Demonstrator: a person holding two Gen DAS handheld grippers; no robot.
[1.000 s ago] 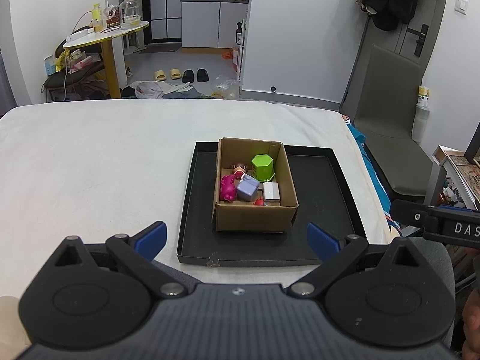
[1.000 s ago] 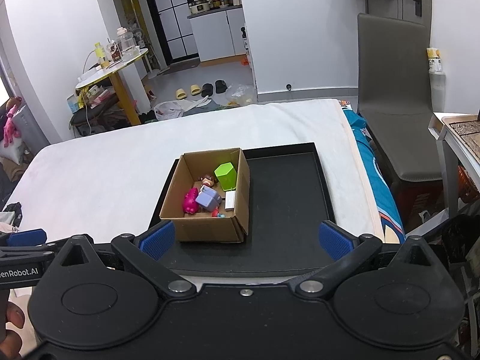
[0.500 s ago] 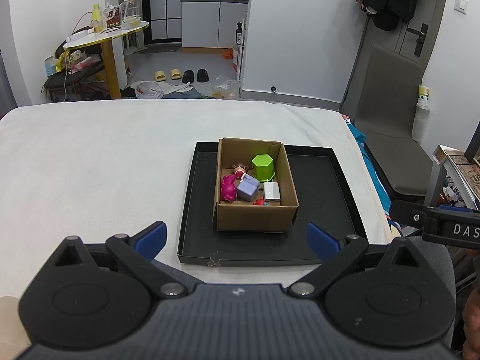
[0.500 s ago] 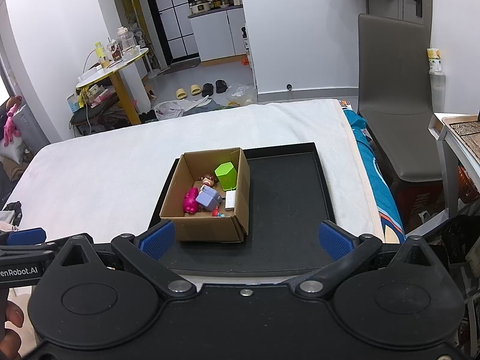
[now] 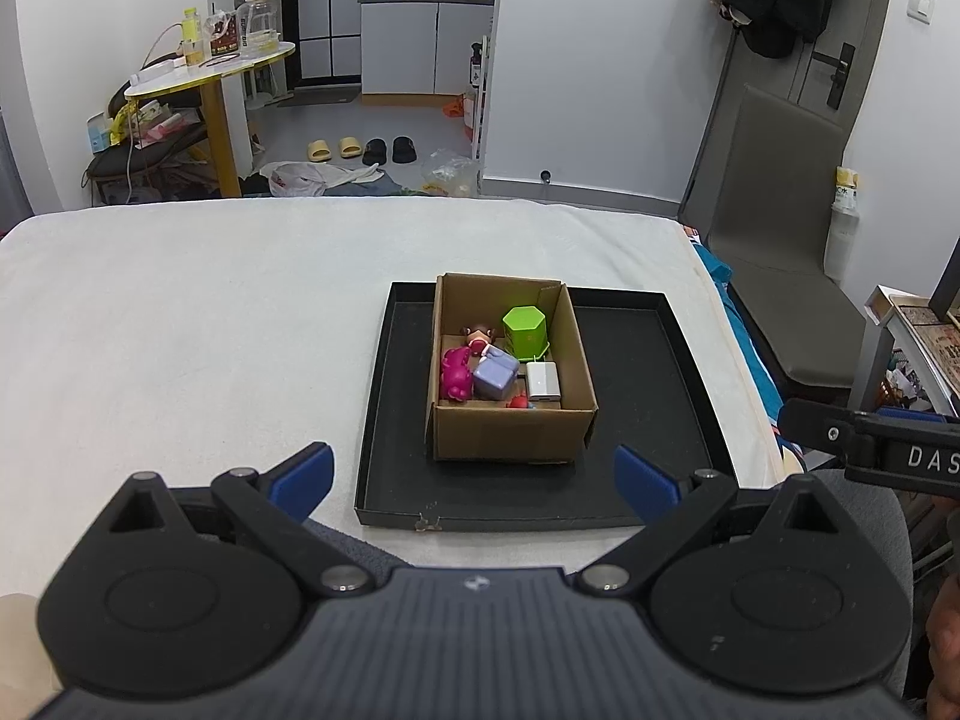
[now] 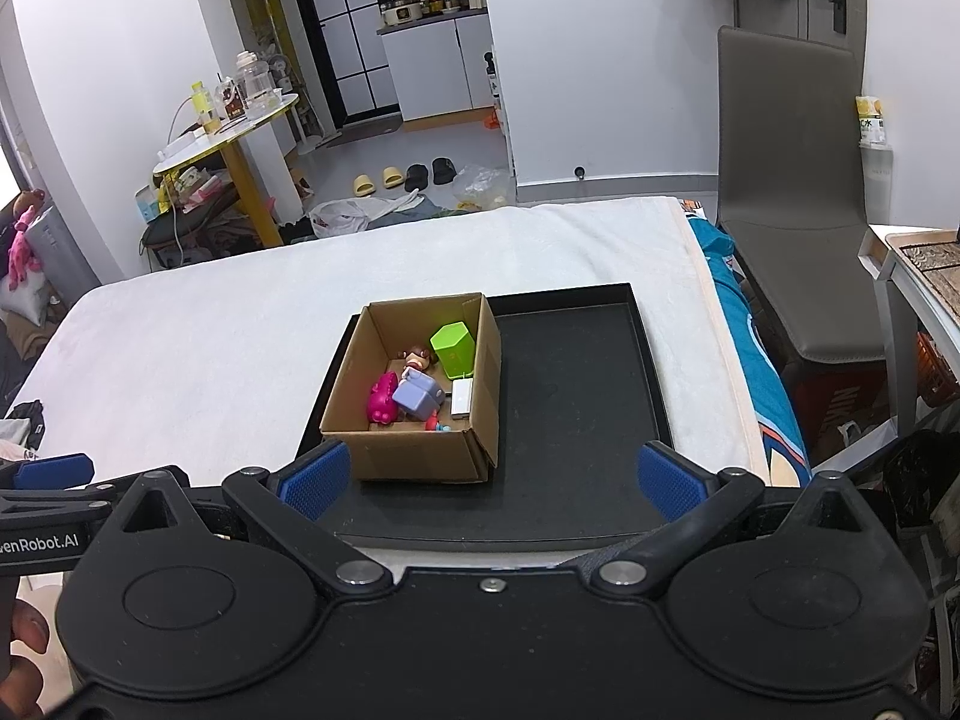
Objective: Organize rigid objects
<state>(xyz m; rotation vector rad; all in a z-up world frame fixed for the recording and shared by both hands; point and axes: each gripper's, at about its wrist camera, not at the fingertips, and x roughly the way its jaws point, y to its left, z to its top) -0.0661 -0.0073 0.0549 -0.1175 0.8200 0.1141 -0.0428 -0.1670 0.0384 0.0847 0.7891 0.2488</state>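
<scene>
Cardboard box (image 5: 510, 432): plain brown corrugated paper, matt, raw-cut edges. Tray (image 5: 654, 360) under it: black, matt, smooth; near rim chipped. Bed cover (image 5: 210, 312): white cloth, soft fuzzy nap. Green hexagonal block (image 5: 524, 331), purple cube (image 5: 495, 375), pink toy (image 5: 454, 373): smooth plastic w/ slight sheen; white block (image 5: 543, 381) glossier. Left gripper (image 5: 474, 474) & right gripper (image 6: 491, 477): matt black plastic, 2 blue textured rubbery pads each, bare metal pivot pins. Chair (image 6: 792, 192): grey, smooth leather-like.

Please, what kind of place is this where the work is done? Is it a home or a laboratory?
It looks like a small lived-in flat, not a laboratory. The black tray with the cardboard box lies on a bed. Behind it are slippers on the floor and a kitchen cabinet.
</scene>
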